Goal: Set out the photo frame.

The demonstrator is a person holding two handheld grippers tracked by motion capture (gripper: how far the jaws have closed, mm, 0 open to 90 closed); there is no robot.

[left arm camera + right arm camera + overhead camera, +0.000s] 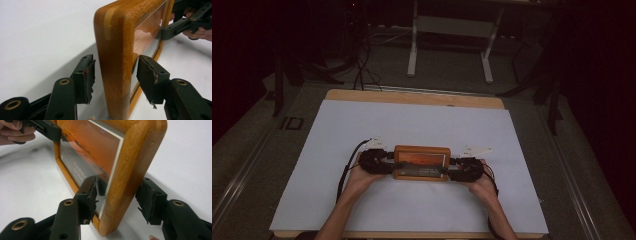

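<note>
Left fingers [113, 80]: apart, one pad on each side of the frame's [117, 50] wooden end; small gap on both sides, no pressing, nothing gripped.
Left pads [90, 75]: torn, ragged black lining.
Right fingers [117, 200]: apart, straddling the frame's [127, 170] other end; one pad just beside the glass face, the other clear of the back; no grip visible.
Right pads [147, 200]: frayed black lining too.
Frame: wooden, rounded corners, upright on its long edge on the bench, near the middle and toward the near side in the high view [421, 162]; glass over an orange picture with a white mat, small pale lettering low on the picture.
Left gripper [374, 161]: at the frame's left end in the high view, held in the left hand [361, 179]; cable trailing back along the forearm.
Right gripper [467, 167]: at the frame's right end, held in the right hand [482, 186].
Bench [362, 125]: white sheet over a wooden top, wood strip bare along the far edge.
Beyond the bench: dim floor, cables, white legs of another table [413, 50].
</note>
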